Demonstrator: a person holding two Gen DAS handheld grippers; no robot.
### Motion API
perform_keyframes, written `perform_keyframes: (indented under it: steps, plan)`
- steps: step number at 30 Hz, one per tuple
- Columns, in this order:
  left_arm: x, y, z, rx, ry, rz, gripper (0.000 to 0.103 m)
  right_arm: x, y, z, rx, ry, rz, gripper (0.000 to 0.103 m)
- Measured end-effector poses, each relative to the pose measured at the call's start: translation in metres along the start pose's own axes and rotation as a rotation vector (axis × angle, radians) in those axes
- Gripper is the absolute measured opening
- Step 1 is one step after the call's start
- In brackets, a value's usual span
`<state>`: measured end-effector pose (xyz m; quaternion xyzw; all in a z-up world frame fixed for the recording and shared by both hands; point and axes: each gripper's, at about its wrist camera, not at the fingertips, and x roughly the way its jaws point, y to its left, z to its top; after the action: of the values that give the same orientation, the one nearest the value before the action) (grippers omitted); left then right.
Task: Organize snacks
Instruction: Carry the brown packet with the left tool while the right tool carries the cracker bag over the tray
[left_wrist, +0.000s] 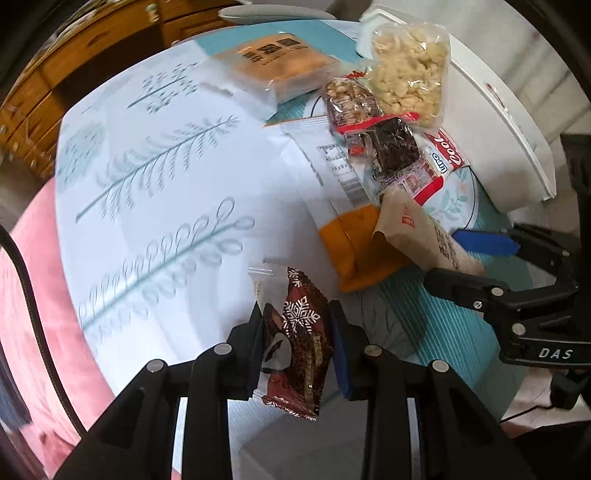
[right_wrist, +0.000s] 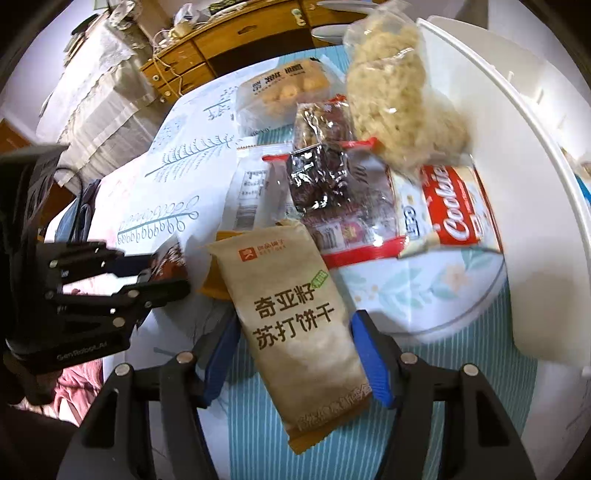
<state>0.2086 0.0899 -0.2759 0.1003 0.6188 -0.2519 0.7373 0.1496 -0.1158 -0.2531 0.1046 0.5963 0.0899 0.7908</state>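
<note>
My left gripper (left_wrist: 295, 332) is shut on a dark red snack packet (left_wrist: 299, 332) with a white snowflake print, holding it above the leaf-print tablecloth (left_wrist: 166, 166). The right wrist view shows that same gripper (right_wrist: 162, 269) at the left edge with the dark packet (right_wrist: 171, 260) in it. My right gripper (right_wrist: 295, 354) is shut on a brown paper cracker packet (right_wrist: 291, 314), its blue pads pressing both long sides. From the left wrist view, the right gripper (left_wrist: 469, 258) sits at the right with the brown packet (left_wrist: 413, 229) sticking out of it.
A pile of snacks lies beyond: a puffed-rice bag (right_wrist: 391, 99), a pastry pack (right_wrist: 280, 92), dark clear-wrapped bars (right_wrist: 321, 177), a red Cookies pack (right_wrist: 447, 206), a white barcode packet (right_wrist: 251, 192) and an orange packet (left_wrist: 354, 251). A white tray (right_wrist: 517, 155) stands right. A pink seat (left_wrist: 29, 295) is left.
</note>
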Motion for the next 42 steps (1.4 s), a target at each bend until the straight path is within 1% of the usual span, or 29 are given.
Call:
perform_keyframes:
  steps: [5,7,9,10,14,18,22,24,27,29,35,38,42]
  plan:
    - [-0.016,-0.003,-0.02,-0.064,-0.015,0.025,0.03,-0.005,0.001,-0.011,0.053,0.013,0.016,0.062]
    - [-0.025,-0.009,-0.031,-0.092,-0.031,0.041,0.03,-0.009,-0.001,-0.018,0.108,0.023,0.042,0.062]
    - [-0.031,-0.013,-0.038,-0.113,-0.046,0.059,0.03,-0.011,0.0,-0.022,0.134,0.023,0.052,0.062]
    - [-0.027,-0.012,-0.025,-0.124,-0.048,0.062,0.03,-0.014,0.0,-0.025,0.143,0.022,0.051,0.062]
    - [-0.037,-0.019,-0.038,-0.183,-0.038,0.046,0.03,-0.029,0.0,-0.034,0.157,0.012,0.05,0.062]
    - [-0.058,-0.042,-0.051,-0.206,-0.039,0.039,0.03,-0.048,-0.002,-0.043,0.17,-0.01,0.062,0.062]
    - [-0.076,-0.058,-0.057,-0.232,-0.045,0.018,0.03,-0.067,-0.008,-0.048,0.192,-0.038,0.109,0.062]
    - [-0.084,-0.065,-0.058,-0.231,-0.048,0.02,0.03,-0.072,-0.01,-0.045,0.199,-0.045,0.132,0.062]
    - [-0.094,-0.078,-0.058,-0.222,-0.061,0.019,0.03,-0.082,-0.014,-0.037,0.19,-0.053,0.161,0.062]
    - [-0.099,-0.088,-0.059,-0.219,-0.059,0.031,0.03,-0.089,-0.019,-0.033,0.17,-0.06,0.179,0.062]
    - [-0.107,-0.111,-0.056,-0.295,-0.073,0.044,0.03,-0.11,-0.035,-0.025,0.118,-0.066,0.231,0.062]
    - [-0.107,-0.126,-0.049,-0.328,-0.074,0.031,0.03,-0.119,-0.047,-0.02,0.079,-0.066,0.239,0.062]
    - [-0.105,-0.148,-0.039,-0.343,-0.066,0.004,0.03,-0.133,-0.062,-0.017,0.022,-0.077,0.238,0.062]
